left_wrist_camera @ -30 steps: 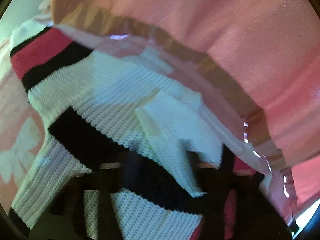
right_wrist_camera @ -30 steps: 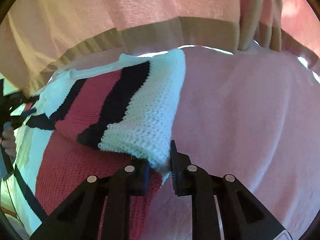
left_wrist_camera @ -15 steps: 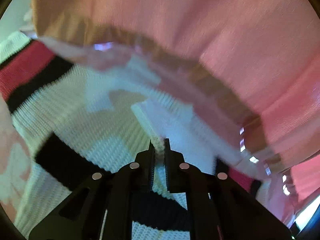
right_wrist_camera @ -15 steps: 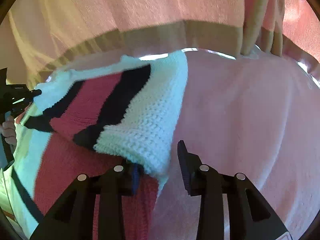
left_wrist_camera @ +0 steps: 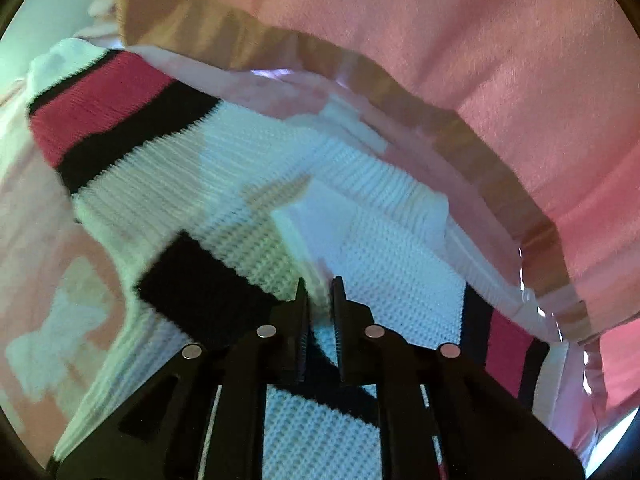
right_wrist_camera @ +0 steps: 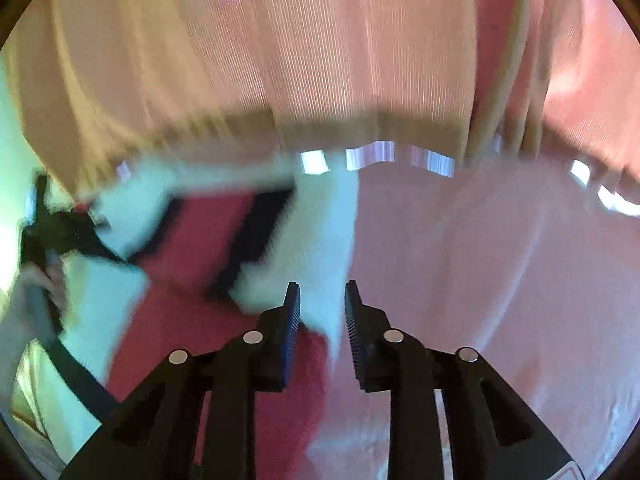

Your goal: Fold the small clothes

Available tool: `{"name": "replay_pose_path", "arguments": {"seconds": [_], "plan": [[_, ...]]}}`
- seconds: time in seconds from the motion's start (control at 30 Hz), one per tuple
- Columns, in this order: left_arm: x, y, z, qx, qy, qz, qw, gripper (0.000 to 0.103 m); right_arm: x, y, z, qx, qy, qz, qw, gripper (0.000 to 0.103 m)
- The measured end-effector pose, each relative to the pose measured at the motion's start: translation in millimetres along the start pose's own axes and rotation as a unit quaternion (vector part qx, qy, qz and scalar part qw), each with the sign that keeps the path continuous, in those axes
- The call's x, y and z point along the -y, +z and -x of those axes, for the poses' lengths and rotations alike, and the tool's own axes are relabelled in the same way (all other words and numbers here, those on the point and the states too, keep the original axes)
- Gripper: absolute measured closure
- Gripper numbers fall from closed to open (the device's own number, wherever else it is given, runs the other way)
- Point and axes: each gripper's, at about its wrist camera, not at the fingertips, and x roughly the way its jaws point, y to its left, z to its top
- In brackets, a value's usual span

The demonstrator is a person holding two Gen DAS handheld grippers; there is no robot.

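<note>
A small knit sweater (left_wrist_camera: 248, 200), white with red and black stripes, lies on a pink cloth (left_wrist_camera: 36, 216) with white bows. My left gripper (left_wrist_camera: 319, 296) is shut on a fold of the sweater's white knit. In the right wrist view the sweater (right_wrist_camera: 208, 240) lies left of centre, blurred. My right gripper (right_wrist_camera: 322, 300) is open, its jaws apart on either side of the white sleeve cuff (right_wrist_camera: 324, 248) without clamping it. The left gripper (right_wrist_camera: 52, 232) and the hand holding it show at the far left of that view.
The person's pink top with a tan hem (left_wrist_camera: 460, 40) hangs close over the work area and fills the upper part of both views (right_wrist_camera: 340, 60). Bare pink cloth (right_wrist_camera: 500, 280) lies right of the sweater.
My right gripper opened and let go of the sleeve cuff, then drew back a little. My left gripper closed on a white fold and has lifted back slightly.
</note>
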Motion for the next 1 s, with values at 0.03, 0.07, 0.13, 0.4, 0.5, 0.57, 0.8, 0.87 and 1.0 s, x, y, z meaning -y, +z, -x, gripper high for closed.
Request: {"name": "replay_pose_path", "arguments": {"seconds": [0.03,0.07,0.13,0.4,0.5,0.57,0.8,0.87,1.0], "plan": [[1,1,6,0.008,0.005,0.003,1.0000,0.091,-3,6,7,0.020,0.008,-0.003,1.000,0.080],[4,3,15,0.026,0.012,0.005,0.9996,0.094,-8,13,2,0.020,0.021,-0.002,1.000,0.082],[14,5,27,0.050,0.007,-0.008,0.9987,0.093,-16,21,-21,-0.001,0.042,-0.003,0.999,0.089],[17,-12,-21,0.009,0.030,-0.066,0.9973,0.092,2,2,-96,-0.102,-0.001,-0.021,0.995,0.103],[19,-6,-14,0.018,0.023,-0.056,0.9980,0.091,-12,2,-83,-0.079,0.011,0.001,0.997,0.100],[12,-1,-7,0.025,0.017,-0.036,0.9989,0.091,-18,-12,-109,-0.122,-0.033,0.035,0.991,0.103],[-116,57,40,0.087,0.009,0.201,0.9758,0.055,-52,-10,-53,-0.052,-0.017,0.065,0.996,0.083],[-169,75,48,0.109,0.022,0.261,0.9591,0.054,-64,-14,-40,-0.041,-0.002,0.081,0.996,0.072],[-264,108,51,0.140,0.102,0.319,0.9317,0.054,-89,-25,-25,-0.027,0.018,0.112,0.993,0.063]]}}
